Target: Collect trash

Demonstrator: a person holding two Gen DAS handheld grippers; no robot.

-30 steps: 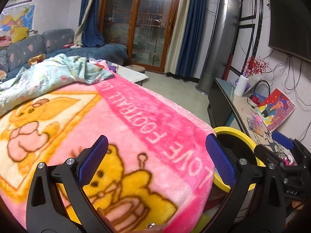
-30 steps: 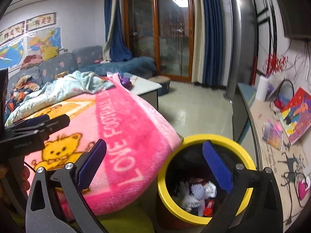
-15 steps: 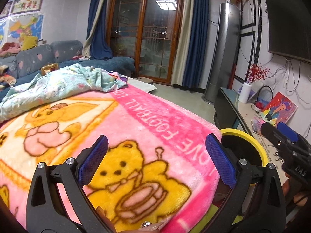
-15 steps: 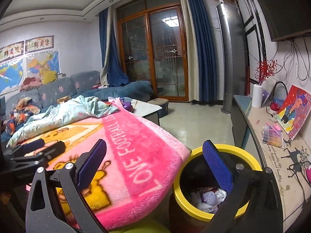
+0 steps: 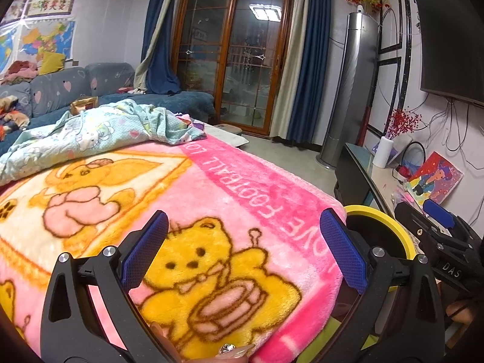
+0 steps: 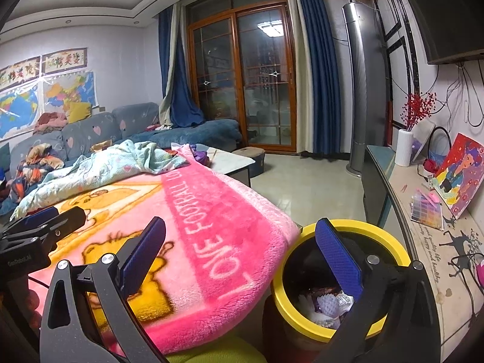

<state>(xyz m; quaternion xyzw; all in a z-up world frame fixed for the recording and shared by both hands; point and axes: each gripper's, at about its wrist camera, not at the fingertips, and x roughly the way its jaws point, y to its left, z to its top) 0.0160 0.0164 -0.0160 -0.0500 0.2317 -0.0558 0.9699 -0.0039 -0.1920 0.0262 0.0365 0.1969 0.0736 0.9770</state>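
Observation:
A yellow-rimmed dark bin (image 6: 372, 230) stands at the lower right, with crumpled trash (image 6: 325, 305) of white and purple pieces inside. My right gripper (image 6: 242, 254) hangs open above the bin's left rim and the blanket edge, nothing between its fingers. My left gripper (image 5: 245, 248) is open over the pink bear blanket (image 5: 193, 211), holding nothing. The bin's rim (image 5: 390, 227) shows at the right in the left wrist view, with the right gripper (image 5: 435, 220) above it. The left gripper (image 6: 42, 220) appears at the left edge of the right wrist view.
A light blue patterned quilt (image 5: 99, 133) lies bunched at the blanket's far end. A sofa (image 6: 90, 130) with clothes runs along the left wall. A low cabinet (image 6: 423, 211) with a white vase, a painting and a colour box lines the right. Bare floor (image 6: 314, 181) leads to the glass doors.
Both grippers have risen and tilted upward, so more of the room and ceiling shows. The bin sits lower in the right wrist view. Both stay open.

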